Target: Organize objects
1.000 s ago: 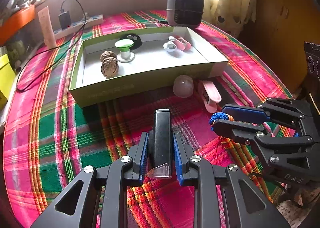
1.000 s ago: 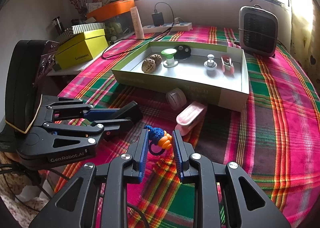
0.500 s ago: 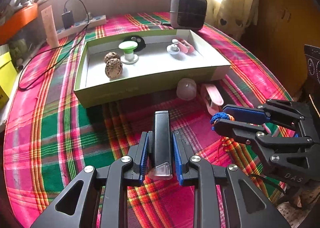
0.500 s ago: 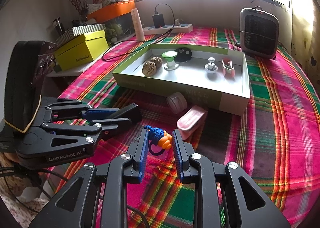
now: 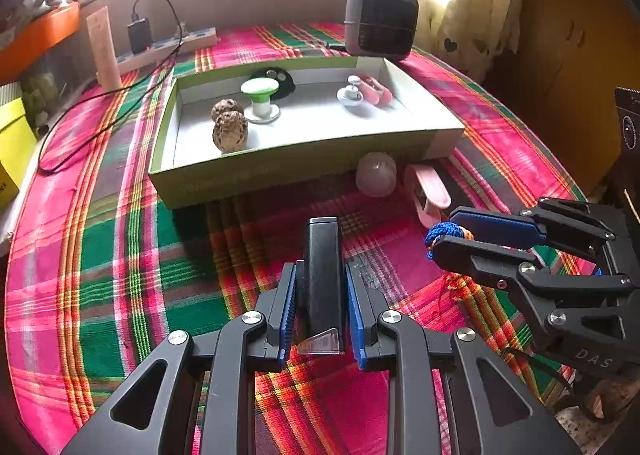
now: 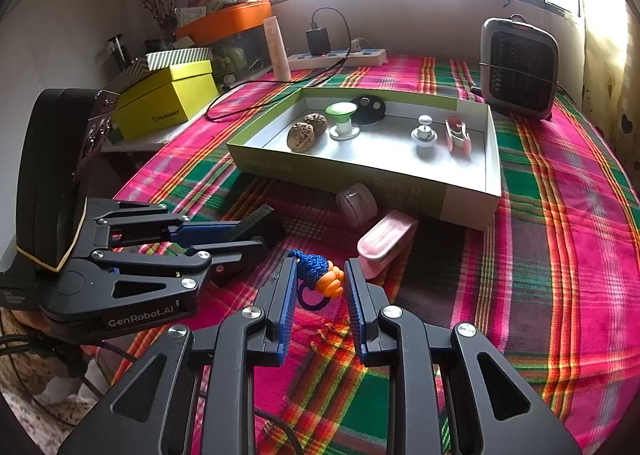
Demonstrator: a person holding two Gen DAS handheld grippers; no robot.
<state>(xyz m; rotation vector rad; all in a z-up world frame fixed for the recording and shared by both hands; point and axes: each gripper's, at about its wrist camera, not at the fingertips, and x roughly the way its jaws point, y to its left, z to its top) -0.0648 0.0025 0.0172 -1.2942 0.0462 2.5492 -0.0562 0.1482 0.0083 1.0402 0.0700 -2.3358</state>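
My left gripper (image 5: 321, 309) is shut on a black bar-shaped device (image 5: 322, 275) and holds it above the plaid cloth, in front of the green-edged tray (image 5: 280, 169). My right gripper (image 6: 320, 295) is shut on a blue and orange knotted cord charm (image 6: 320, 275); it also shows in the left wrist view (image 5: 442, 233). The tray (image 6: 472, 199) holds two walnuts (image 5: 228, 123), a green-topped spool (image 5: 260, 95), a black disc, a white knob (image 5: 350, 93) and a pink clip. A pale pink roll (image 5: 376, 173) and a pink clip (image 5: 428, 191) lie on the cloth by the tray's front wall.
A grey heater (image 5: 380, 21) stands behind the tray. A power strip with charger and cable (image 5: 160, 43) and a cream tube (image 5: 104, 49) are at the back left. Yellow and striped boxes (image 6: 168, 95) sit at the left. The left gripper shows in the right wrist view (image 6: 256, 231).
Both grippers have drawn back slightly from the tray while keeping their holds. The tray and its contents have not moved.
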